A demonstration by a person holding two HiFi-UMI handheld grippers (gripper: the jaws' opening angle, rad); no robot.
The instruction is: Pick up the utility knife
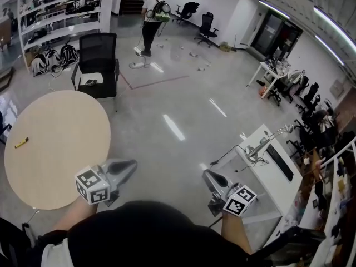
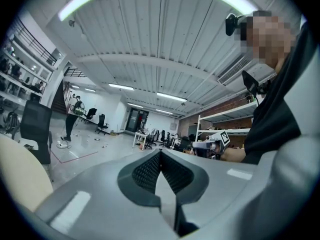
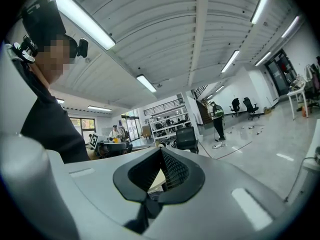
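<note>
Yellow utility knife on round pale-wood tabletop
Long axis slants up-right; blade end unclear; glossy grey floor around; left gripper, right gripper clenched, empty.

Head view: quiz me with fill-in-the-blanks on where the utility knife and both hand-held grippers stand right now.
1. The utility knife is the small ____ thing on the round table.
2. In the head view it lies near the table's ____ edge.
3. The left hand-held gripper and the right hand-held gripper both have jaws ____, with nothing between them.
Missing words: yellow; left; shut.
</note>
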